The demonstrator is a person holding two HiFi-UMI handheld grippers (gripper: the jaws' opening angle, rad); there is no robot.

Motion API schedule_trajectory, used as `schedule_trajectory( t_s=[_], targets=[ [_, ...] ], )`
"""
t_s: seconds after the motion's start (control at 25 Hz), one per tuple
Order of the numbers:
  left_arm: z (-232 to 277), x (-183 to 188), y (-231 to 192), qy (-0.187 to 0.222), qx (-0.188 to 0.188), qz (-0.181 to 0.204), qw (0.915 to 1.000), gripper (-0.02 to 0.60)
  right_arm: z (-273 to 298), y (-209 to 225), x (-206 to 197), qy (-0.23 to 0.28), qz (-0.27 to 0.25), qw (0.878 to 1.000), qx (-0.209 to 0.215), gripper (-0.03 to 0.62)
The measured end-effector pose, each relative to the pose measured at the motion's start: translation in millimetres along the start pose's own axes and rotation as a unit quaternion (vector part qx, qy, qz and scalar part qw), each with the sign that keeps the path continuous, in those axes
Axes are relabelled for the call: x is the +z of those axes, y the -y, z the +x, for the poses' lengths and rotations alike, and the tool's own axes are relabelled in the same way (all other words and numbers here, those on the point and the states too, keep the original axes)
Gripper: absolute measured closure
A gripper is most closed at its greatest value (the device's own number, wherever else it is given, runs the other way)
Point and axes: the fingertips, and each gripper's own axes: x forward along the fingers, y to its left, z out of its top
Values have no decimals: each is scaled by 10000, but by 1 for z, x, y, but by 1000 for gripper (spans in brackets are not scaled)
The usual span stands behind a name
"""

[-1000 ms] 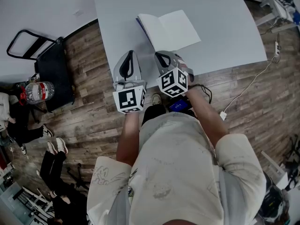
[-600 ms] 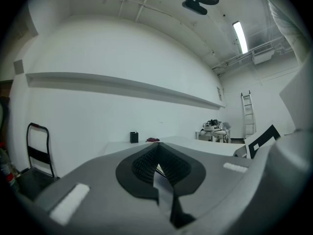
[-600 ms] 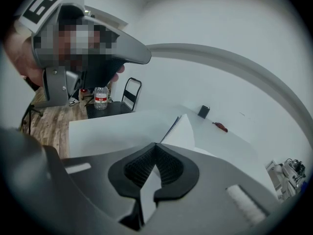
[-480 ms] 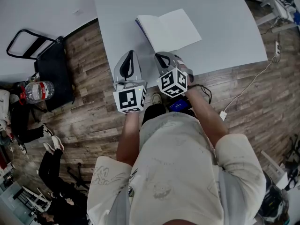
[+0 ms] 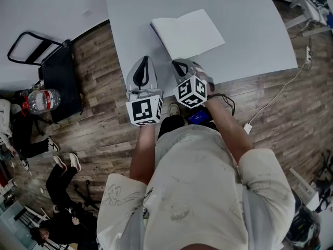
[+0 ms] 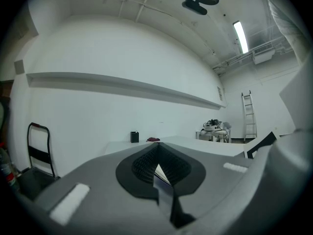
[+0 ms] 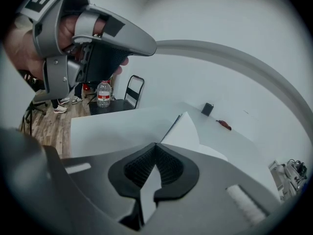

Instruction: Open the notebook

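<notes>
I see a white table on plank floor. The notebook lies open near its front edge, just beyond my right gripper, whose jaws are together and empty.

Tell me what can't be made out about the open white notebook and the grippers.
- Writing on the open white paper notebook: too small in the head view, slanted in the right gripper view.
- Notebook's near edge: hidden behind the grey, shut right gripper in its own view.
- Most of the notebook in the left gripper view: covered by the grey, shut left gripper.
- Small dark box: too small to identify.

Open notebook on white table
</notes>
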Motion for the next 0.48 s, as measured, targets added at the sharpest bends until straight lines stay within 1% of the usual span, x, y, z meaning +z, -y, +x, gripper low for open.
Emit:
schedule_trajectory(
  t_s=[0.48],
  targets=[
    [-2, 0, -1, -15, 15, 7, 10000, 563, 6, -8, -11, -136, -20, 9999, 89, 586]
  ],
)
